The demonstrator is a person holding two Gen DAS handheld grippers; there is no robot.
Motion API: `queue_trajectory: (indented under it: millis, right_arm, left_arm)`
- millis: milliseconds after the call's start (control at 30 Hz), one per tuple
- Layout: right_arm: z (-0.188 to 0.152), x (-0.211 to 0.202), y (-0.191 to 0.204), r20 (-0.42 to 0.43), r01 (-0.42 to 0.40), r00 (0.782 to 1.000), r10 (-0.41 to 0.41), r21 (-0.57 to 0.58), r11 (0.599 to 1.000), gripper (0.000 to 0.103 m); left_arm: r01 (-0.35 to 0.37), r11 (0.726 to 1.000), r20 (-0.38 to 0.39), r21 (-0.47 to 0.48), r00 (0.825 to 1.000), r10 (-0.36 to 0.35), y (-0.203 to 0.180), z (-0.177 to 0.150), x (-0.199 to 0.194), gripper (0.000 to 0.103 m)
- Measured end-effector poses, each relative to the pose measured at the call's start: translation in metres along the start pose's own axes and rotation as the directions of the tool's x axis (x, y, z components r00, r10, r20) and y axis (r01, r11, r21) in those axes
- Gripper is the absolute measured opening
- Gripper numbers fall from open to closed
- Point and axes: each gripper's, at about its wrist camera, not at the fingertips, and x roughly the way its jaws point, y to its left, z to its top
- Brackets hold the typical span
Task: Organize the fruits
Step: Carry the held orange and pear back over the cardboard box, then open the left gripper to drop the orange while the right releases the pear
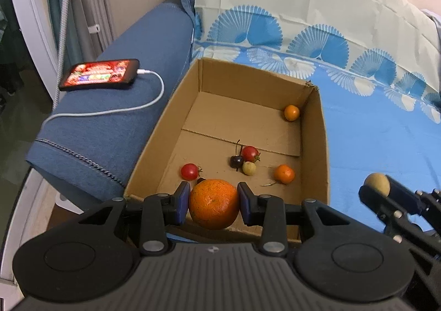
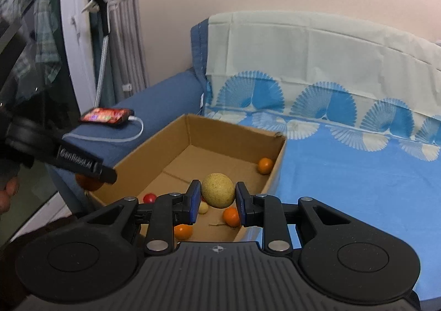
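Left hand-held gripper (image 1: 213, 202) clamps orange (image 1: 213, 203), right hand-held gripper (image 2: 215, 198) clamps tan fruit (image 2: 217, 190) (both round): either can slip and roll off box (image 1: 314, 145) onto sofa.

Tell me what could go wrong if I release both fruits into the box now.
1. The big orange in the left gripper hangs at the cardboard box's near wall; dropped there, it may fall outside.
2. The yellow-brown fruit in the right gripper hangs above the small orange and pale fruit; a drop could bruise or scatter them.
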Motion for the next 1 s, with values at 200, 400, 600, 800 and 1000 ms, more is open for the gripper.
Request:
queue_trajectory:
  millis: [200, 400, 600, 800, 1000]
  right_arm:
    - [0.008, 0.046, 0.000, -0.044, 0.002, 0.999, -0.003, -0.012, 1.000, 0.028]
    - [0.018, 0.106, -0.001, -0.082, -0.002, 0.997, -0.005, -0.083, 0.997, 0.028]
    - [0.019, 0.157, -0.005, -0.142, -0.019, 0.990, -0.001, -0.137, 0.990, 0.028]
    - [0.013, 0.189, -0.005, -0.184, -0.036, 0.983, 0.004, -0.173, 0.984, 0.028]
    - [0.003, 0.213, -0.001, -0.228, -0.061, 0.974, -0.001, -0.263, 0.963, 0.029]
  left_arm:
    - [0.006, 1.000, -0.038, 0.013, 0.999, -0.006, 0.002, 0.026, 0.039, 0.041]
    - [-0.026, 0.999, -0.071, 0.025, 0.997, 0.028, 0.003, 0.054, 0.090, 0.041]
    - [-0.056, 0.997, -0.121, 0.051, 0.991, 0.061, 0.001, 0.069, 0.143, 0.041]
    - [-0.072, 0.995, -0.183, 0.071, 0.980, 0.084, -0.003, 0.072, 0.184, 0.042]
    - [-0.083, 0.992, -0.202, 0.091, 0.974, 0.100, -0.007, 0.072, 0.211, 0.065]
